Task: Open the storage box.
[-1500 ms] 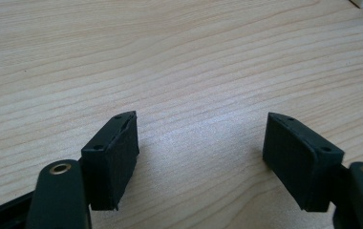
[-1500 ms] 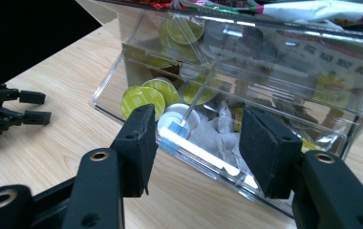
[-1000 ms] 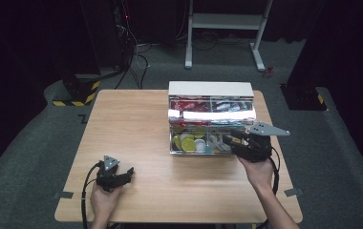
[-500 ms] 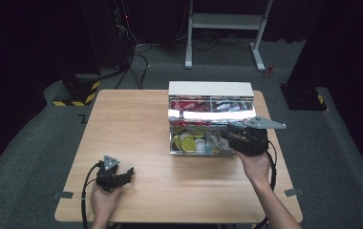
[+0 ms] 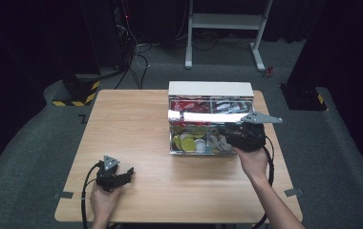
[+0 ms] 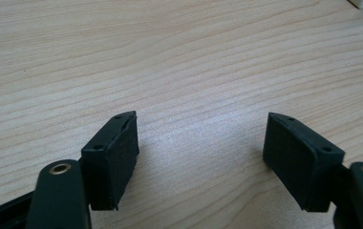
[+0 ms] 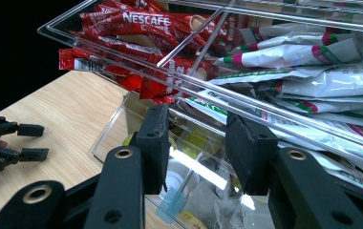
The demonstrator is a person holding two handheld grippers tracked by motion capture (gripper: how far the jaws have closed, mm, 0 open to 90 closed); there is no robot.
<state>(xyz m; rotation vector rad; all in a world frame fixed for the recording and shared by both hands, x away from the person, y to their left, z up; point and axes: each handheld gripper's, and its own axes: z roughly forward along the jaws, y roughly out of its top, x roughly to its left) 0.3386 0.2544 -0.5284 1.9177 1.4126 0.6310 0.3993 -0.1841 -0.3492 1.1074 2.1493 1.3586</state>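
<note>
At the clear plastic box [image 5: 211, 125] of packets, your right gripper [image 7: 196, 143] has just squeezed shut on the see-through drawer front [image 7: 189, 164]; now you can pull.

I see: table [image 5: 136, 129], pale matt wood grain; organiser box [image 7: 122, 119], clear glossy plastic; sachets [image 7: 136, 21], shiny foil; gripper pads [image 6: 117, 162], matt black rubber.

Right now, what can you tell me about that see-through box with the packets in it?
The clear plastic box stands on the right half of the wooden table, its white lid tipped open at the back. Thin clear walls split it into compartments: red Nescafe sachets and white sachets fill the upper tier, round yellow and white capsules the lower front. The right tool reaches in at the front right, its jaws astride a clear divider; whether they press on it I cannot tell.
</note>
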